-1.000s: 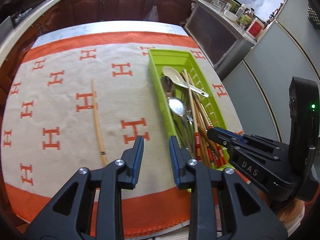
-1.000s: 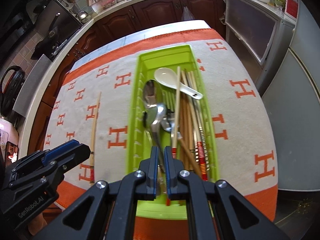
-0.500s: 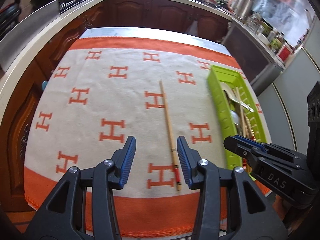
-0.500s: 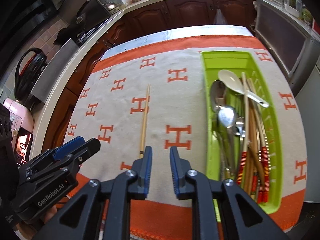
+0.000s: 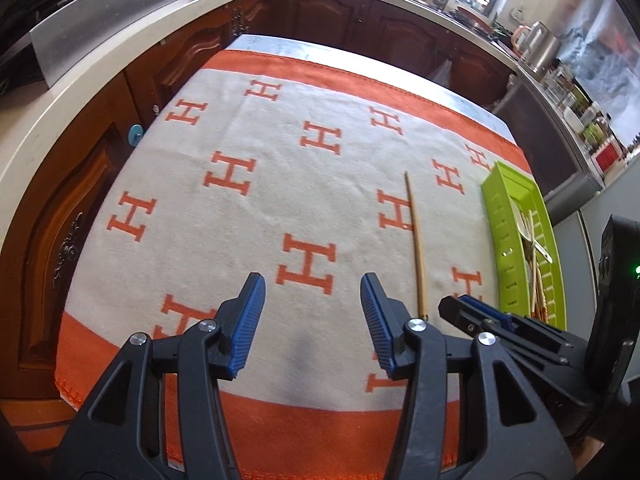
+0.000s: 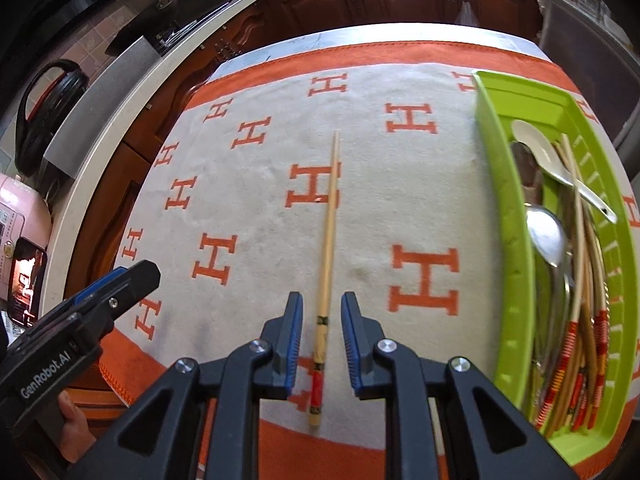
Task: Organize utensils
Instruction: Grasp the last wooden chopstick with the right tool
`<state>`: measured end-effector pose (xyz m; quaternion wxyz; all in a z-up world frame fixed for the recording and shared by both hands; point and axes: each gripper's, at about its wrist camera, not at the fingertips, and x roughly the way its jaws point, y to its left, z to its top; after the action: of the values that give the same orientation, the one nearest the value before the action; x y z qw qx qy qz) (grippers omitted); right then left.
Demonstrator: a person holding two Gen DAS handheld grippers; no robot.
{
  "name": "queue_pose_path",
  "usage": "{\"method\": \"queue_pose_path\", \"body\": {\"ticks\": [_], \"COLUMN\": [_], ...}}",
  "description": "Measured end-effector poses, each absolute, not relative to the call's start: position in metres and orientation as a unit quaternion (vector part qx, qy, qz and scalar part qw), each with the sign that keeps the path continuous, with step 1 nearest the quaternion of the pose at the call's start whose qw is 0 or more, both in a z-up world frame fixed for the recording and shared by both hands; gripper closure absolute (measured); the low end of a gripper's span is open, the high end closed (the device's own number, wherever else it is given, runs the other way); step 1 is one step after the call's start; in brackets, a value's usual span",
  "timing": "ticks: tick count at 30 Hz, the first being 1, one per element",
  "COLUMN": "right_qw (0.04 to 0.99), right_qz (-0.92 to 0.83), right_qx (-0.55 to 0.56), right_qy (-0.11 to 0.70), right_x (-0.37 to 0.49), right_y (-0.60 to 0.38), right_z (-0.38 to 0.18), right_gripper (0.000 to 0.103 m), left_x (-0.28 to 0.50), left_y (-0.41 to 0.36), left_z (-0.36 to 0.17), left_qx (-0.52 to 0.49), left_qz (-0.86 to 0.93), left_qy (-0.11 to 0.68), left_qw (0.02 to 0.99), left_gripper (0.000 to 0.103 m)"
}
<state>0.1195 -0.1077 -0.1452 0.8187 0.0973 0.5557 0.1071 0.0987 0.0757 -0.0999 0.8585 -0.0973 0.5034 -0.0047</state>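
I have the right gripper (image 6: 320, 336) poised over the single chopstick (image 6: 327, 256), its jaws parted a little with the decorated end of the stick lying between the blue pads (image 6: 294, 340), neither pad pressing on it. The chopstick is pale bamboo, slim and straight, tapering toward its far tip; near my end it carries dark patterned bands, a red section and a plain butt. It lies flat on the cream blanket (image 6: 256, 216) with orange H marks, its butt close to the near orange border, its tip pointing toward the far edge. My left gripper (image 5: 312, 316) hangs over bare blanket to the left of the stick, jaws opening, nothing between them. Along the blanket's right edge stands the lime-green tray (image 6: 516, 304), holding a white ceramic spoon (image 6: 540, 152), metal spoons (image 6: 546, 236) and a bundle of chopsticks with red and orange wound ends (image 6: 584, 344).
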Motion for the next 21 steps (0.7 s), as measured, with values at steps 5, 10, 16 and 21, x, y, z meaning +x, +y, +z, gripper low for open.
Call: {"method": "queue_pose_path", "body": {"ticks": [5,10,16,21], "right_qw": [0.815,0.829,0.839,0.834], "right_qz": [0.096,0.084,0.072,0.083], "right_qx": [0.063,0.003,-0.026,0.010], "right_qy": [0.568,0.553,0.539,0.546], "right_x": [0.128,0.125,0.119,0.118], "right_y": [-0.092,-0.077,-0.074,-0.083], "right_z": [-0.163,-0.166,-0.166,-0.163], "right_gripper": [0.083,0.083,0.096,0.097], "left_x": [0.105,0.111,0.121,0.120], "left_y": [0.083,0.085,0.082,0.075], "left_z": [-0.107,-0.118,-0.128,-0.124], "left_qx": [-0.099,-0.086,-0.068,-0.060], "left_qz": [0.013,0.034,0.046,0.044], "left_qy": [0.510,0.515,0.529,0.526], "left_qw": [0.855,0.852,0.845,0.847], "left_gripper": [0.056,0.056,0.056,0.056]}}
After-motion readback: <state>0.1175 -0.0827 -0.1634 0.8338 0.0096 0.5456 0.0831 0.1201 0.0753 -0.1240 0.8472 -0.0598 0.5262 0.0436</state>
